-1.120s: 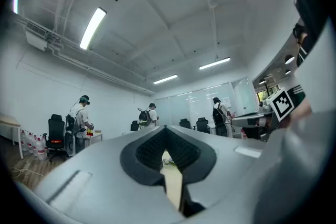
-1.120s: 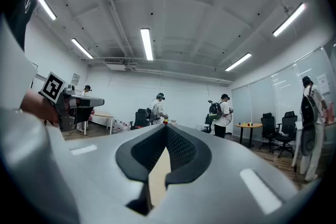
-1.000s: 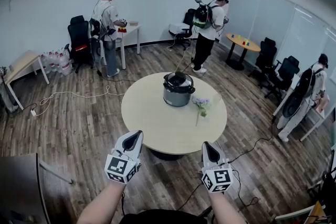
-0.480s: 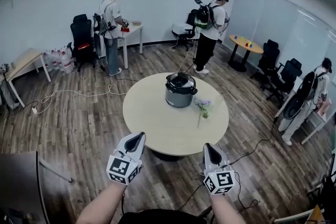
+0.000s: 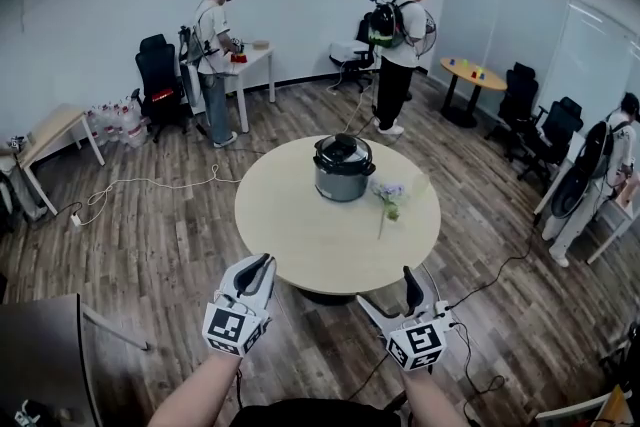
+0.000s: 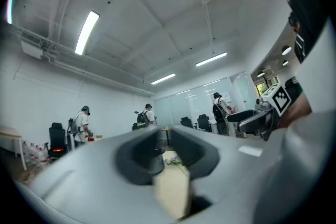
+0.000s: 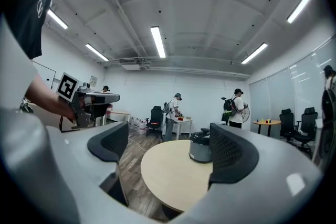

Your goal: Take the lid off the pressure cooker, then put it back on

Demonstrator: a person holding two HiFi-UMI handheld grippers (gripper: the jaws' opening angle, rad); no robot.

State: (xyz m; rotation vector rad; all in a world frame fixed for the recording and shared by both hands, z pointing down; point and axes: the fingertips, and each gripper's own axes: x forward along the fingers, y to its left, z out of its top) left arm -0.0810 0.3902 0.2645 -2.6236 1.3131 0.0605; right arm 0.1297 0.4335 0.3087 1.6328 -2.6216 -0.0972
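1. Pressure cooker (image 5: 342,170), lid (image 5: 341,150) seated on top, toward the far side of a round table (image 5: 290,240); well apart from both claws.
2. Just right of the cooker, a flower sprig (image 5: 389,200) lying flat on the tabletop; between cooker and the table's near edge, only bare tabletop.
3. Left gripper (image 5: 259,264) by the table's near edge, left of centre; claw pressed fully together, gripping nothing.
4. Right gripper (image 5: 390,295) near, right of centre, over the wooden floor (image 5: 160,245); claw spread wide and empty, with the cooker framed far off between the jaws in the right gripper view.
5. Far left: a person (image 5: 213,55) at a white desk (image 5: 252,65), a black chair (image 5: 157,80), water bottles (image 5: 118,123) by the wall, a white cable (image 5: 150,183) looping over the floor.
6. Far right: a person with a backpack (image 5: 398,45), a small round table (image 5: 470,75) bearing coloured bits; at the right edge, another person (image 5: 600,170) beside black office chairs (image 5: 535,115).
7. Against a second ago: right claw, then shut, just been opening to full spread with nothing between the jaws; left claw shut as before; cooker and lid in the same place on the table.
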